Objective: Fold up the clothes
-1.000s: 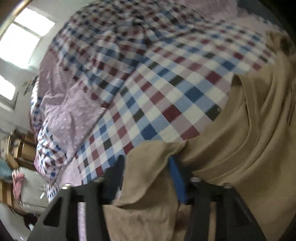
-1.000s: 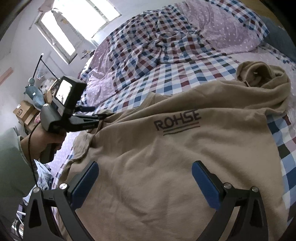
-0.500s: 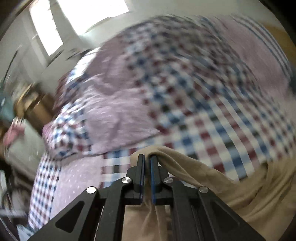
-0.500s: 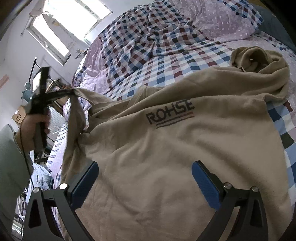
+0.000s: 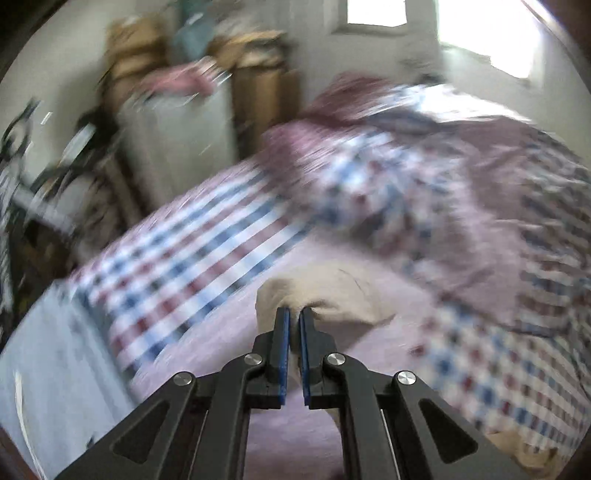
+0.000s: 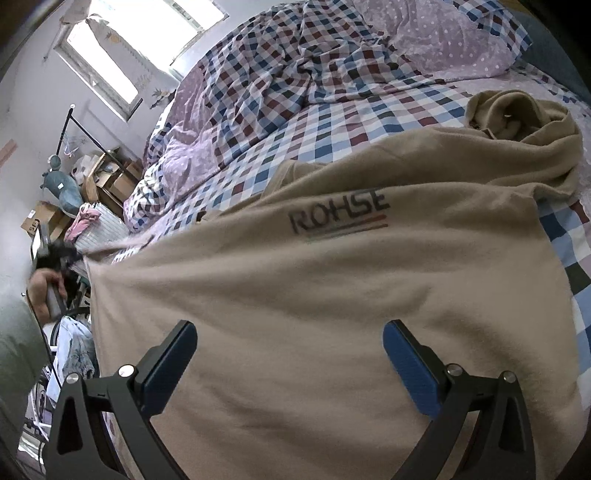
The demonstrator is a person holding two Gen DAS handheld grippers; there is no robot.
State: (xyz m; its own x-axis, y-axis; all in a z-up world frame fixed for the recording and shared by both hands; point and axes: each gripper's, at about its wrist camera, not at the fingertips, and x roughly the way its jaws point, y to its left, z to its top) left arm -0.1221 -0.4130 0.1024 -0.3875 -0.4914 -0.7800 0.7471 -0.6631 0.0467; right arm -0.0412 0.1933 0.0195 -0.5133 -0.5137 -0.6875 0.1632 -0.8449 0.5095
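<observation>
A beige sweatshirt with "ROHSE" printed on it lies spread across the checked bed, its hood bunched at the far right. My right gripper hovers open just above its lower part, with nothing between the blue pads. My left gripper is shut on a bunched beige edge of the sweatshirt, pulled out toward the bed's left side. In the right wrist view the left gripper shows at far left, held by a hand, with the cloth stretched taut to it.
A checked sheet covers the bed, with a rumpled checked duvet and a lilac dotted pillow at the far end. Cardboard boxes and clutter stand beside the bed on the left, under a window.
My left gripper shut on the sweatshirt's edge and pulled it out to the left, stretching the cloth flat. The left wrist view swung toward the boxes. The right gripper stayed open in place.
</observation>
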